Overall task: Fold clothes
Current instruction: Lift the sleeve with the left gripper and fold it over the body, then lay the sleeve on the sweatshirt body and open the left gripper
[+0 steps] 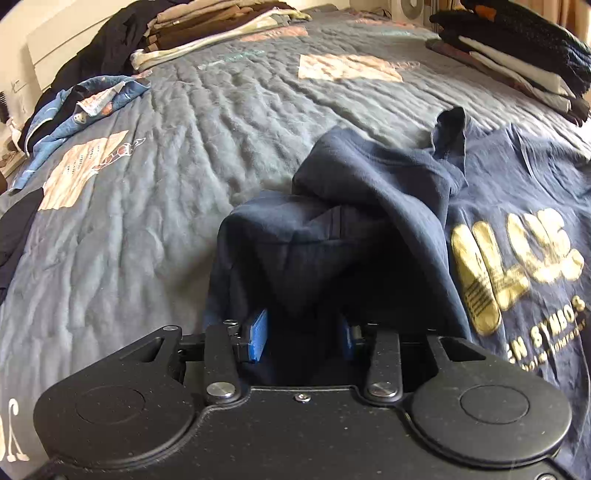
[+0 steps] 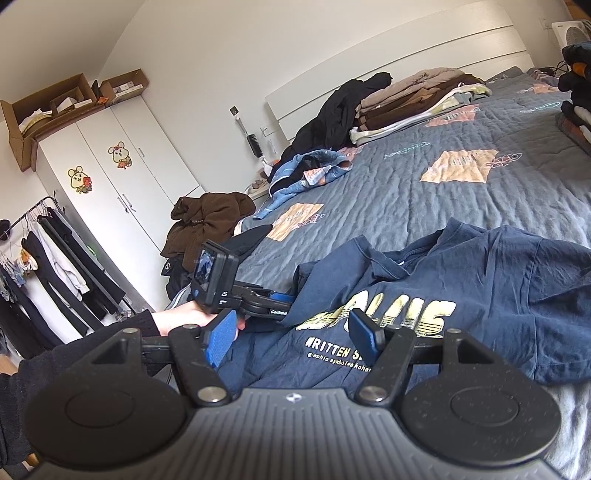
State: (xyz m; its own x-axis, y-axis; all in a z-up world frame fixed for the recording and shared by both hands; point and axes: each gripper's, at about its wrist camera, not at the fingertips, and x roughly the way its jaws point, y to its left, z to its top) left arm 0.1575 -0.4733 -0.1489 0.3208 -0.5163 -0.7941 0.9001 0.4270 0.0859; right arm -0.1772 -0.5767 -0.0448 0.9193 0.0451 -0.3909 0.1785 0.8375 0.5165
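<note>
Left wrist view: the left claw points down at a navy T-shirt with gold lettering that lies on the bed, on a grey-blue quilt. A bunched fold of the shirt's edge rises in a hump over the claw and fills the gap between its blue pads. The left-hand pad shows part of its inner face; the other is mostly covered by cloth. Whether the pads actually press on the fabric I cannot tell. The rest of the shirt spreads out to the right, print side up.

In the right wrist view, the right claw hangs released just above the printed chest of the shirt, its pads wide apart with nothing gripped between them. A hand in a dark sleeve holds the left claw at the shirt's left edge, with its tip hidden under the cloth there.

Farther up the bed sit a folded stack of brown and beige clothes, a stack of dark clothes and a crumpled blue garment.
</note>
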